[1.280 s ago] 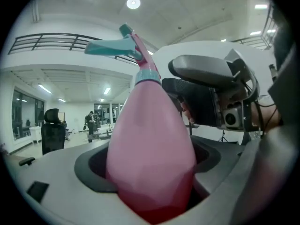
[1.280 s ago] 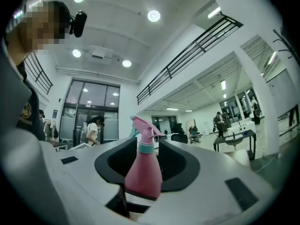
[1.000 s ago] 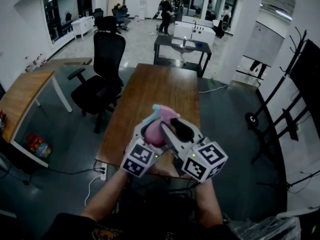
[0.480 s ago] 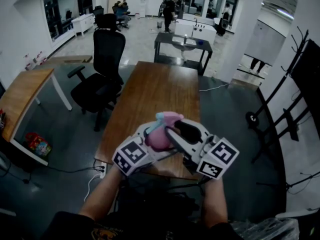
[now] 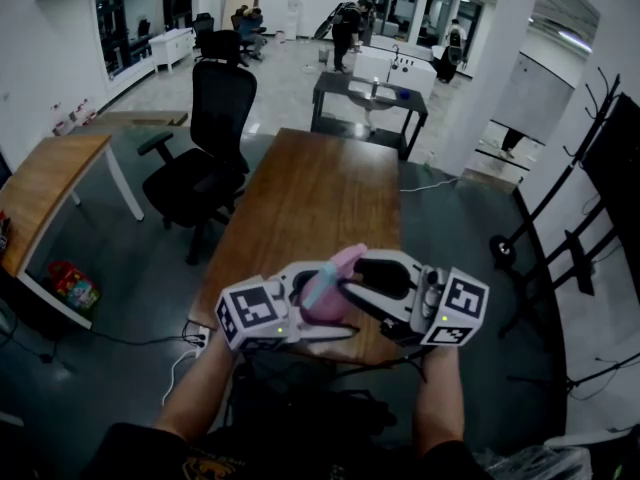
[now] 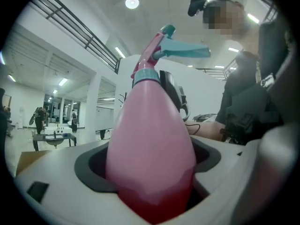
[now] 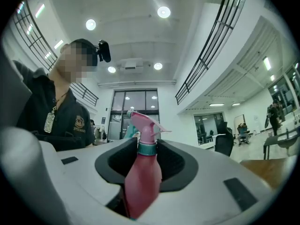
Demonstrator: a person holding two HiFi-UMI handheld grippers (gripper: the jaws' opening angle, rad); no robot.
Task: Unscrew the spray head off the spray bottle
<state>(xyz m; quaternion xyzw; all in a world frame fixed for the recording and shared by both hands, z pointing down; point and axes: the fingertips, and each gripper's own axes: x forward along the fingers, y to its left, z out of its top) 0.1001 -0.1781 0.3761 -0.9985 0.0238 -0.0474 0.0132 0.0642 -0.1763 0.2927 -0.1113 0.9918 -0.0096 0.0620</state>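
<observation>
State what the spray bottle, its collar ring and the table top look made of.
Pink spray bottle: likely plastic, smooth and slightly translucent, with a darker lower part, perhaps liquid. Teal collar ring: probably moulded plastic, opaque. Brown table top: wood or wood veneer, with streaked grain and a matte finish.

Looking down from the head view, the spray bottle (image 5: 326, 290) is mostly buried between the left gripper (image 5: 335, 306) and the right gripper (image 5: 356, 292); only a pink sliver and a bit of teal show. In both gripper views its base sinks out of sight. The table's (image 5: 310, 198) near edge hides under the grippers. The distant people (image 5: 350, 23) are too small to make out.
</observation>
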